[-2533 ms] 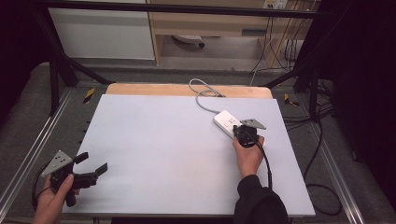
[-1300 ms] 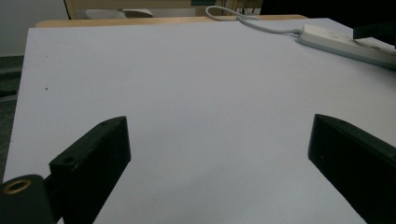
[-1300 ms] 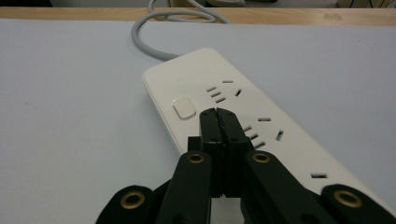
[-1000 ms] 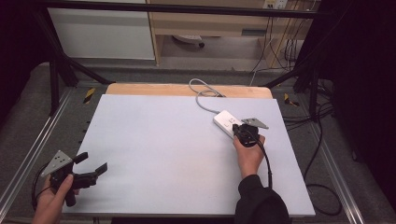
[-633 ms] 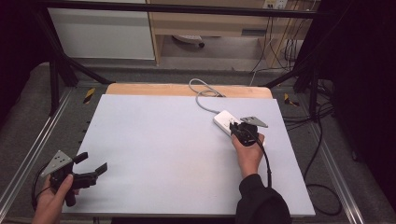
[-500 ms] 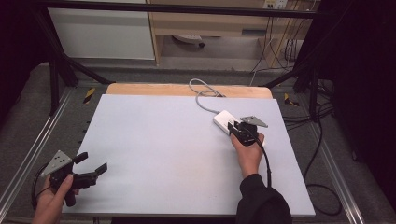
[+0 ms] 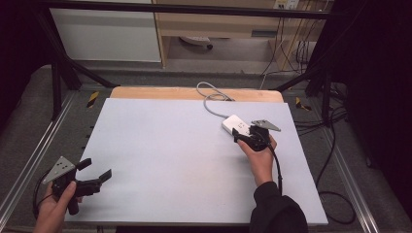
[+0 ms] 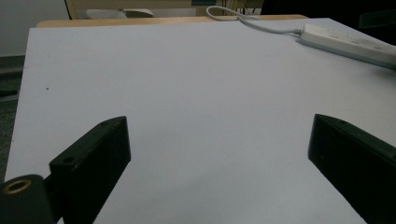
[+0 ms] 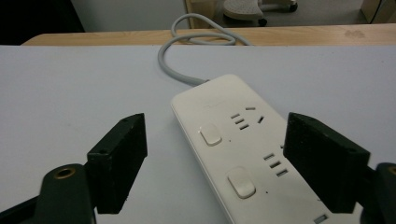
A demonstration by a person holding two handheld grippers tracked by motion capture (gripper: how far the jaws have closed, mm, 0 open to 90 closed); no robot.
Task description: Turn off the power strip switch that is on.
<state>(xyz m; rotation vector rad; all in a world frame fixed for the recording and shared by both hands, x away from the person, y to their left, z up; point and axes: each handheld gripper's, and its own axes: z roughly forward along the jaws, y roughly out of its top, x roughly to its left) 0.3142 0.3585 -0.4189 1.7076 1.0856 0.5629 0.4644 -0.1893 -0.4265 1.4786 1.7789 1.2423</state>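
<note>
My right claw (image 9: 215, 158) has just been opening, jaws spread above the power strip (image 9: 243, 154), not pinching it. To press its near switch (image 9: 241, 182) well, I descend squarely. My left claw (image 7: 94, 180) waits open.

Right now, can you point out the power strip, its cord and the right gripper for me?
power strip (image 9: 243, 154), right gripper view, on its white top face between the two buttons.
cord (image 9: 169, 65), right gripper view, on the grey length just behind the strip.
right gripper (image 7: 239, 133), high view, midway between its fingertips.
</note>
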